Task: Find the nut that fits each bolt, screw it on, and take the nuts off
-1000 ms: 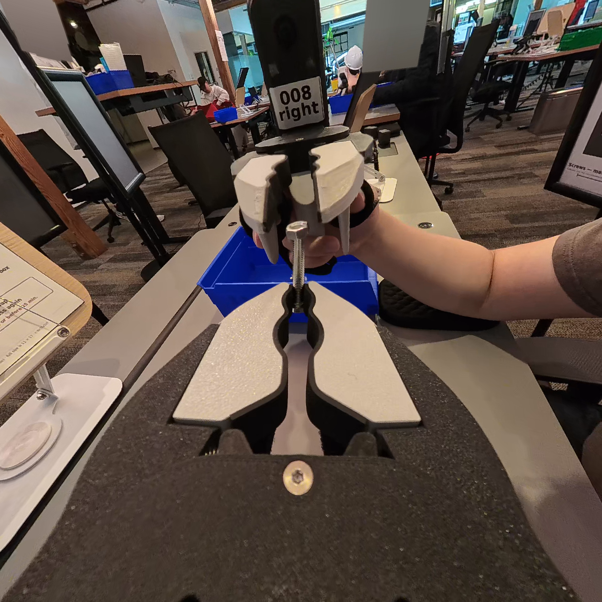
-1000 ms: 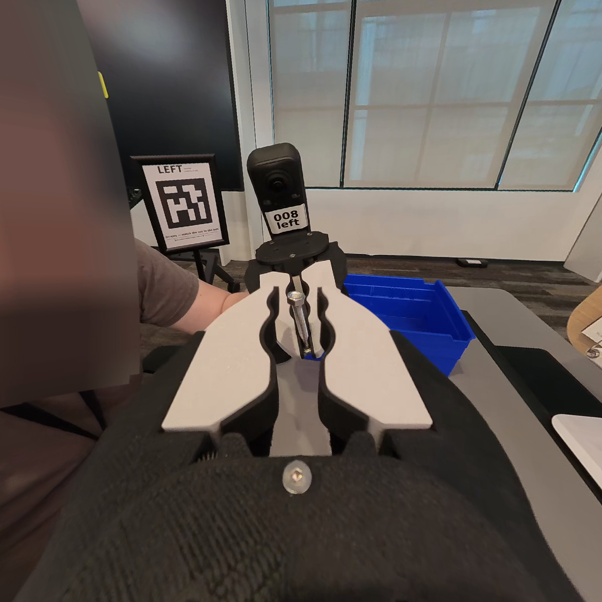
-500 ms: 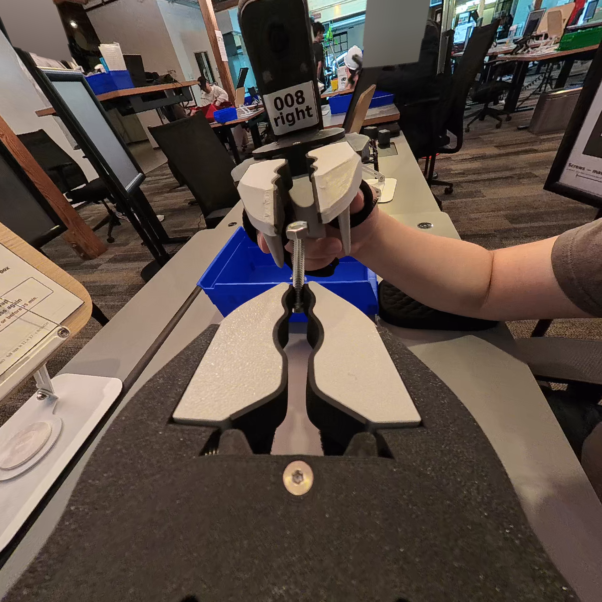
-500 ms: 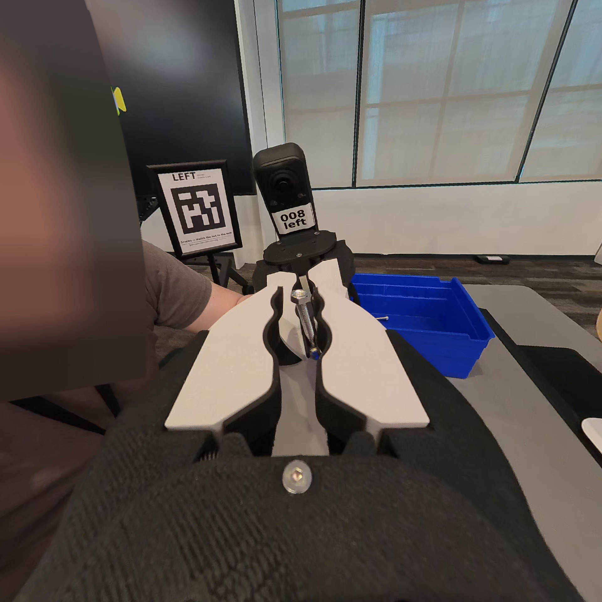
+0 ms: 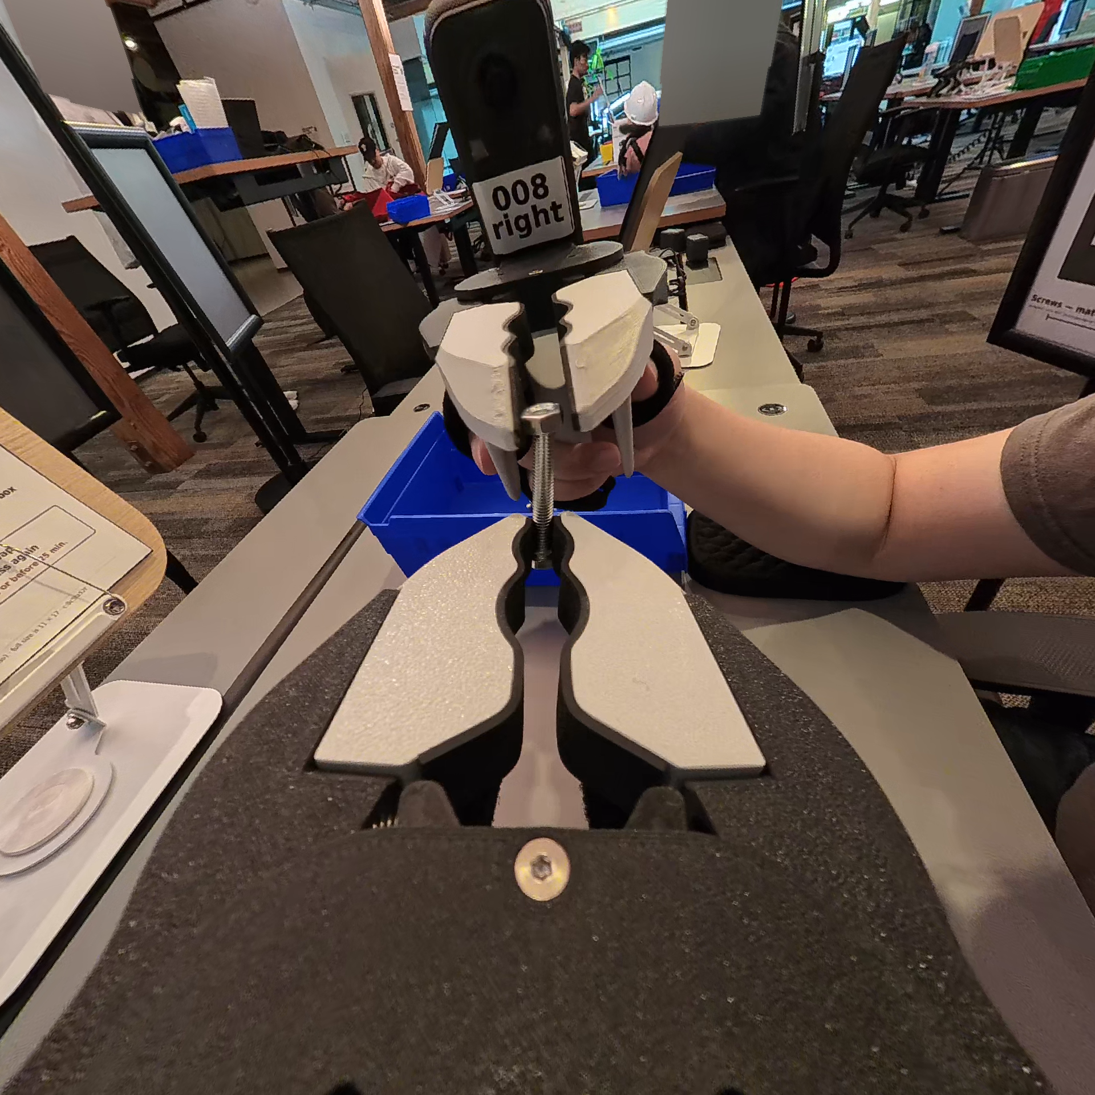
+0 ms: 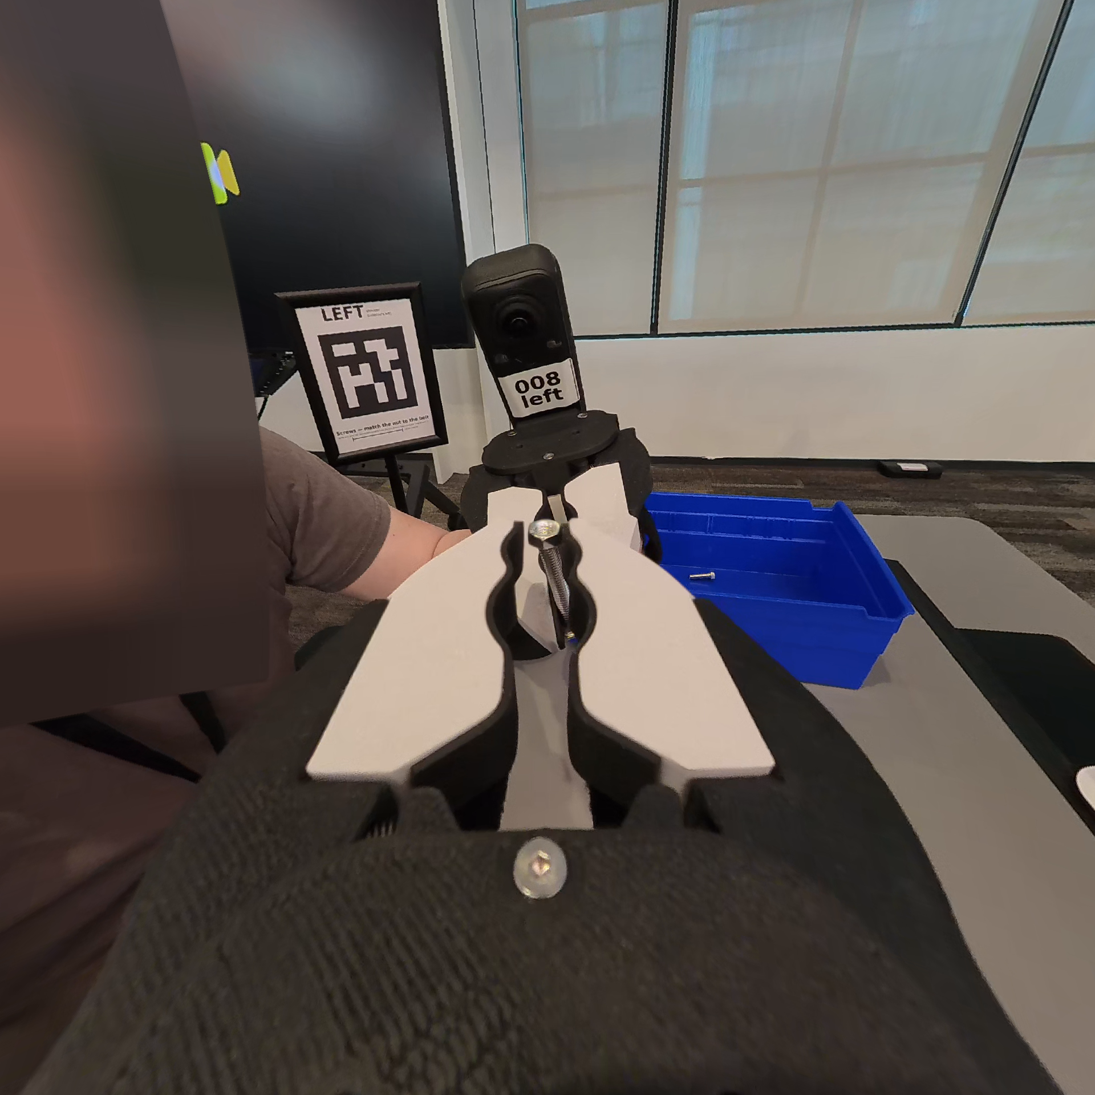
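An open office with desks, black chairs and grey carpet lies behind a long grey tabletop (image 5: 788,646). Above it a silver hex-head bolt (image 5: 542,468) stands nearly upright, head on top. The left tool (image 5: 542,536) is closed on the lower threaded end, its white fingers (image 5: 450,640) pinching the shank at their tips. The right tool (image 6: 554,554) faces it from the far side. Its tips bracket the bolt just under the head, close to the shank, but whether they actually grip it cannot be told. A hand (image 5: 583,468) wraps that tool's handle, the bare forearm running off to the right edge. Just behind and below the bolt sits a blue plastic bin (image 6: 841,598) on the tabletop, and a small bolt (image 6: 702,575) lies on its floor. No nut can be made out on the held bolt. A framed marker sign (image 6: 367,370) stands on an easel beyond the left tool.
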Available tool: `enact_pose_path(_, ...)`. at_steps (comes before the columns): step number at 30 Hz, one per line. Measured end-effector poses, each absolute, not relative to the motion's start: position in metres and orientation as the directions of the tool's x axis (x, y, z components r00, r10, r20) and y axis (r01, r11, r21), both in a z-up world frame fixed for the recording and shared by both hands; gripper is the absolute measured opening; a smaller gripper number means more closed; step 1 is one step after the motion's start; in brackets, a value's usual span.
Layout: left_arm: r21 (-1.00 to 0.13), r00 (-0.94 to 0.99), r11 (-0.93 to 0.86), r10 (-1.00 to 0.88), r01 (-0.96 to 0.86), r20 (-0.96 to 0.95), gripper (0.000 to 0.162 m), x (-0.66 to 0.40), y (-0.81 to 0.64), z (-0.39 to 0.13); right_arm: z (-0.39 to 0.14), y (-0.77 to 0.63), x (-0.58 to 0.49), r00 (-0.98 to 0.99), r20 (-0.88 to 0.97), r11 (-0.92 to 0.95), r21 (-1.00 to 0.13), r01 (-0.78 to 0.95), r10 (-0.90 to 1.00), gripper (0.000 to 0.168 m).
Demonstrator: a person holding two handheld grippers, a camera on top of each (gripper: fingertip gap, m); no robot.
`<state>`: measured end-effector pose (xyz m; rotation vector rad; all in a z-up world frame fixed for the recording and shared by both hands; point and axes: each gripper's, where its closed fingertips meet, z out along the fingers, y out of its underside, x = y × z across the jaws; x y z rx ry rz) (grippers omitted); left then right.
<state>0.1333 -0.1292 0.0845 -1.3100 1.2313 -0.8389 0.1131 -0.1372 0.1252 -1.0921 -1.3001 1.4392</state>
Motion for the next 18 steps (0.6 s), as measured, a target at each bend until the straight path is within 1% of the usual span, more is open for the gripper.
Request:
enact_pose_path(5,-0.971,0.210,0.140,-0.961,-0.192,-0.180,0.005,0.133,-0.129,0.084,0.125,-0.136,0.113,-0.220,-0.046,-0.059,-0.997,-0.056,0.974,0.011)
enact_pose_path(9,-0.974,0.187,0.129,-0.968,-0.185,-0.164,0.005,0.135,-0.133,0.084,0.125,-0.139,0.114,-0.221,0.002,-0.014,-0.997,-0.070,0.975,0.011)
enact_pose_path(13,-0.988,0.072,0.066,-0.994,-0.141,-0.076,0.005,0.138,-0.148,0.086,0.127,-0.150,0.117,-0.274,0.069,0.043,-0.994,-0.101,0.959,0.011)
enact_pose_path(18,-0.991,-0.129,-0.001,-0.992,-0.131,0.018,0.005,0.143,-0.175,0.084,0.124,-0.173,0.122,-0.403,0.076,0.046,-0.995,-0.085,0.912,0.011)
